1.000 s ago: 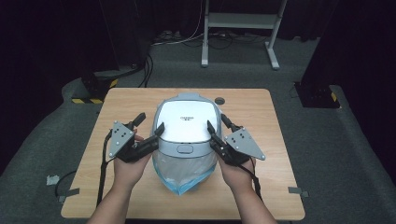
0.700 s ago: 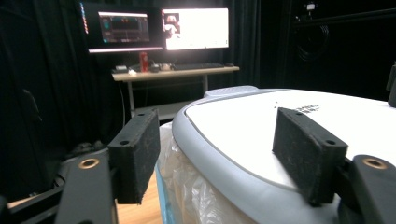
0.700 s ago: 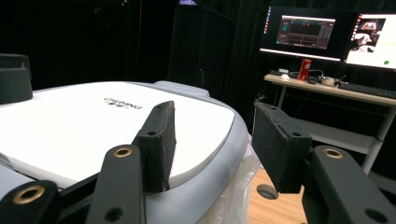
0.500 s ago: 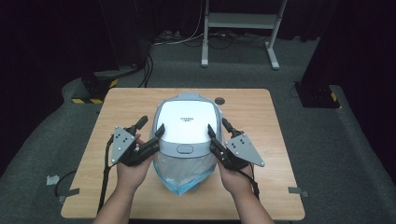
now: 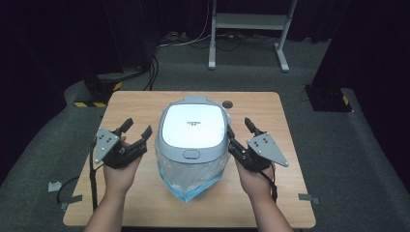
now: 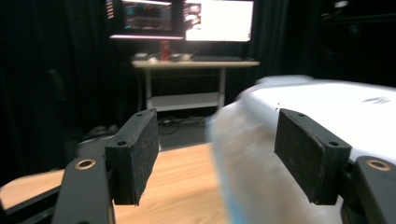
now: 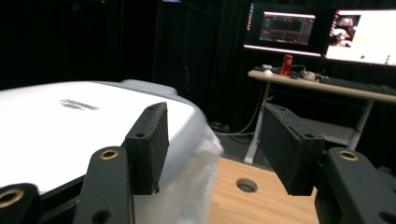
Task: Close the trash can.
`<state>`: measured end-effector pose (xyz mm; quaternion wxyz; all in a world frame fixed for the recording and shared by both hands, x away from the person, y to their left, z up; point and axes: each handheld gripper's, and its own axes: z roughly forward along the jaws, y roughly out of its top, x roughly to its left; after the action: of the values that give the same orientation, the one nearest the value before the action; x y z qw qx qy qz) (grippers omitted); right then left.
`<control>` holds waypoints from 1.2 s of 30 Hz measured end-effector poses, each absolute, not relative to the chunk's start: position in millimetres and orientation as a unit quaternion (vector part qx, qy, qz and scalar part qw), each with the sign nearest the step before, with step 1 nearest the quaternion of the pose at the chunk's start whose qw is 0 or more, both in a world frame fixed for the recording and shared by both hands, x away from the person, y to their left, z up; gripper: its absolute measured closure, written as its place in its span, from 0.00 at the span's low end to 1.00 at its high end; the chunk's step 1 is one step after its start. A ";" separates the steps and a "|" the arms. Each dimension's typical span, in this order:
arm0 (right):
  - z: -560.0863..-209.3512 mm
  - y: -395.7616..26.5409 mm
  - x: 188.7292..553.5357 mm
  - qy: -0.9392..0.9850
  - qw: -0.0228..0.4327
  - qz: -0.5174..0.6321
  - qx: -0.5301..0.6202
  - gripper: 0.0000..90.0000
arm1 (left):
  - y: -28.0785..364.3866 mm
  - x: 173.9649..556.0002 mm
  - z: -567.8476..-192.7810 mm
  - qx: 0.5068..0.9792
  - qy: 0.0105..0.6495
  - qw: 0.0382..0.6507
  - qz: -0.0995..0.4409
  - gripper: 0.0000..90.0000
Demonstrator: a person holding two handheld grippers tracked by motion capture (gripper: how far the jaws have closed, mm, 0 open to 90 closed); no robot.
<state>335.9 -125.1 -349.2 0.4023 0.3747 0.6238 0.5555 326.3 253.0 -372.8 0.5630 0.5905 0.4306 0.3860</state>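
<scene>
Left hand-held gripper [image 5: 138, 129] wide, empty, just left of cooker [image 5: 193, 128]; jaws just opening. Right hand-held gripper [image 5: 238, 129] wide, empty, beside cooker's right flank; jaws just opening. Bag [image 5: 191, 176] under cooker, on counter [image 5: 140, 104].

A wooden table [image 5: 145, 104], a desk [image 6: 194, 64] bearing monitors [image 7: 287, 29] and a red can [image 7: 286, 65]

A light wooden rectangular table with rounded corners [image 5: 130, 111] stands on a grey carpeted floor [image 5: 367, 159]. At its middle sits a white and grey domed appliance wrapped in clear plastic [image 5: 193, 133], with a blue-edged plastic flap [image 5: 191, 186] spread on the near side. A small round hole [image 5: 227, 104] lies far right of it
</scene>
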 end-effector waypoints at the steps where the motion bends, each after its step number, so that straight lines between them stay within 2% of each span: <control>1: -354.9 -131.3 340.2 0.624 0.402 0.546 0.388 0.46 | 265.2 327.7 -383.7 0.591 0.445 0.552 0.385 0.35; 5: -367.4 -141.6 346.6 0.627 0.391 0.537 0.408 0.47 | 282.1 329.3 -403.7 0.593 0.469 0.535 0.377 0.35; 8: -390.5 -152.7 354.6 0.641 0.379 0.509 0.431 0.46 | 292.1 330.9 -421.6 0.602 0.485 0.518 0.365 0.35; 9: -397.1 -155.2 356.5 0.645 0.376 0.501 0.437 0.46 | 298.2 333.5 -434.7 0.612 0.498 0.510 0.342 0.35; 14: -426.4 -165.3 363.9 0.660 0.351 0.477 0.463 0.42 | 303.7 336.0 -461.5 0.632 0.518 0.482 0.316 0.35; 19: -480.3 -172.2 367.0 0.689 0.325 0.423 0.491 0.38 | 300.2 336.4 -504.8 0.679 0.535 0.414 0.287 0.33; 20: -480.3 -172.2 367.0 0.689 0.325 0.423 0.491 0.38 | 300.2 336.4 -504.8 0.679 0.535 0.414 0.287 0.33; 21: -498.1 -174.1 368.8 0.704 0.305 0.402 0.500 0.36 | 297.6 336.5 -516.5 0.693 0.539 0.389 0.278 0.32; 23: -511.2 -174.1 370.9 0.718 0.289 0.378 0.509 0.35 | 293.9 338.0 -522.7 0.709 0.541 0.362 0.272 0.31; 26: -520.0 -173.2 373.2 0.731 0.280 0.357 0.510 0.35 | 289.9 337.6 -522.9 0.719 0.535 0.348 0.276 0.31; 29: -523.3 -162.8 374.8 0.753 0.235 0.339 0.513 0.33 | 285.4 341.8 -527.7 0.736 0.542 0.328 0.239 0.28; 31: -524.6 -151.0 374.5 0.772 0.227 0.322 0.498 0.29 | 284.2 341.5 -528.2 0.735 0.541 0.330 0.239 0.27; 36: -525.0 -145.4 373.0 0.767 0.225 0.322 0.507 0.27 | 284.1 339.6 -528.6 0.736 0.538 0.332 0.241 0.27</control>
<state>373.0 -145.4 -525.0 0.2249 0.5070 0.7671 0.3224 339.6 284.1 -528.6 0.3321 0.7364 0.5381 0.2406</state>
